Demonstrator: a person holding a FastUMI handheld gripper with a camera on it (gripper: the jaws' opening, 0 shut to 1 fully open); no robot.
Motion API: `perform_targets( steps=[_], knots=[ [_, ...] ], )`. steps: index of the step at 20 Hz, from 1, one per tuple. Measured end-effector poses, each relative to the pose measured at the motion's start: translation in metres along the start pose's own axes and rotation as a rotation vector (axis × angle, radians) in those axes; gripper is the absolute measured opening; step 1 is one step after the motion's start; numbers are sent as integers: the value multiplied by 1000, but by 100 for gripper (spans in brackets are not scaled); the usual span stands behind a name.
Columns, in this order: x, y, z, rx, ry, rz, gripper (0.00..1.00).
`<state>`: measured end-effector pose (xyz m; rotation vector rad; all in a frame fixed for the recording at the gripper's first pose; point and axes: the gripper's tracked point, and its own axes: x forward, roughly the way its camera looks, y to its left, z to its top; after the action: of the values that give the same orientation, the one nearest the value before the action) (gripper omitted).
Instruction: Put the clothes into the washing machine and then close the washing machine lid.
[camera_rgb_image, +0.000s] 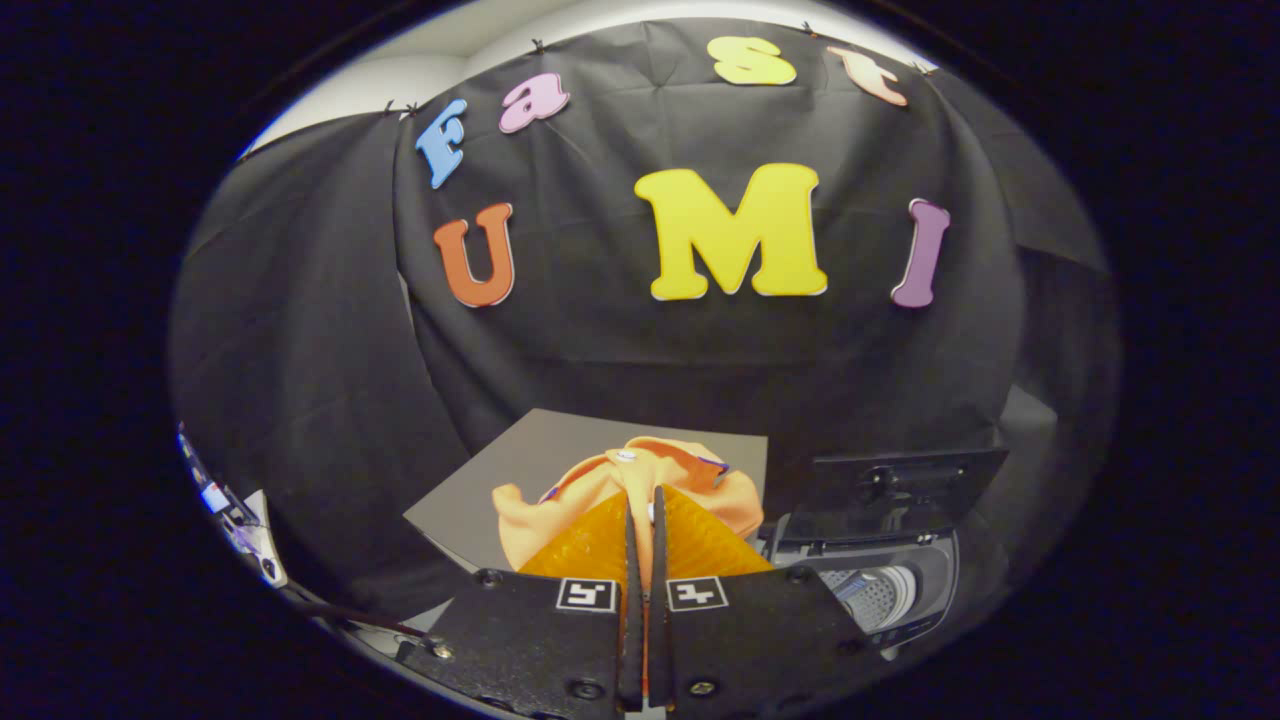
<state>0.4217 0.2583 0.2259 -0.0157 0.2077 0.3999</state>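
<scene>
Off to your left there is only the booth's black cloth wall (300, 350) and some small clutter low at its foot, too blurred to name. Moving in, a grey mat (470, 500) lies flat on the surface, and the orange garment (620, 475) sits bunched on it, just ahead of your fingers and partly between them.

Your gripper (645, 520) has its fingers drawn almost together, with a thin fold of the orange cloth showing in the narrow gap. To my eye both fingers are pinching that fold, so you appear to have the garment in hand, though most of it seems to rest on the mat.

Further right, just beside the mat, stands the small washing machine (880, 590). Its lid (905, 480) is raised and upright behind the opening, and the pale perforated drum (880, 595) looks bare inside.

So the task looks to be at its early stage: the grasp seems made, but the clothes are not yet in the drum and the lid is not yet closed. What is left for you is the carry to the right, the drop into the opening, then swinging the lid down
</scene>
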Motion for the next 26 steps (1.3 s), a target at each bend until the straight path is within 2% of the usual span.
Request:
perform_targets(
  steps=[8, 13, 16, 20, 26],
  knots=[
    [-110, -96, 55, 52, -159, -157, 6],
    [-138, -173, 52, 67, -175, -260, 5],
    [-133, -217, 41, 77, -149, -288, 5],
    [-111, -262, 18, 21, -78, -284, 5],
    [-48, -300, -32, -9, 42, -216, 5]
  ],
)
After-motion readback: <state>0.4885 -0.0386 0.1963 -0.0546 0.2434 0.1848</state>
